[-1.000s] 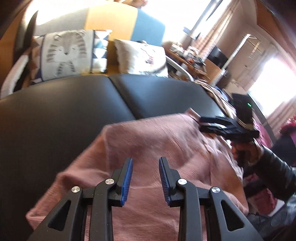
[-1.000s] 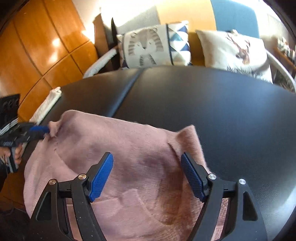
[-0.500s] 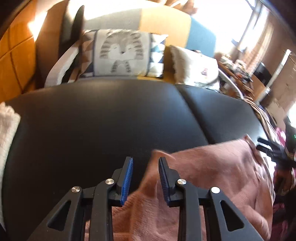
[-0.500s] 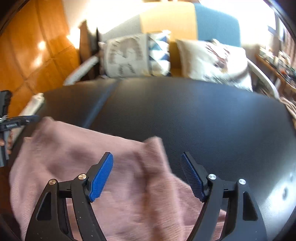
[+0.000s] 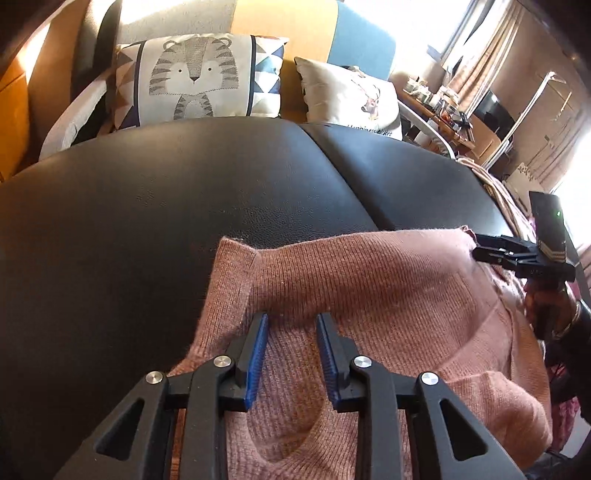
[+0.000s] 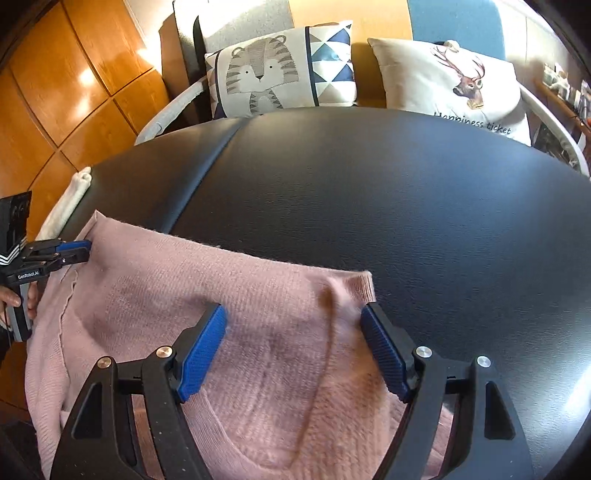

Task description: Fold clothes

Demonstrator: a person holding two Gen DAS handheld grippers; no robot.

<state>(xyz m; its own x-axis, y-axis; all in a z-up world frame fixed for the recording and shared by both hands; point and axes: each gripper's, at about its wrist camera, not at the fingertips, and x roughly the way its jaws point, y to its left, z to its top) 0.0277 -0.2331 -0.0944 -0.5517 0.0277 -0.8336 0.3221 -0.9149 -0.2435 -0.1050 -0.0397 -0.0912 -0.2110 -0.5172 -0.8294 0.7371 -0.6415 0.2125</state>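
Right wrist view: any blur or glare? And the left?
Right wrist view: motion smear on the pink sweater at its right corner, glare on the wood panels. Left wrist view: sweater knit crisp, window blown out. Both fisheye-bowed.

Bright window glare, fisheye-bent edges, mostly sharp.

"Happiness ticket" on deer cushion (image 6: 454, 88)

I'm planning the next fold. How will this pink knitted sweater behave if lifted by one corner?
Probably floppy: the pink sweater already drapes in soft creases on the black cushion. Likely light, and the ribbed knit should not slip easily from the fingers.
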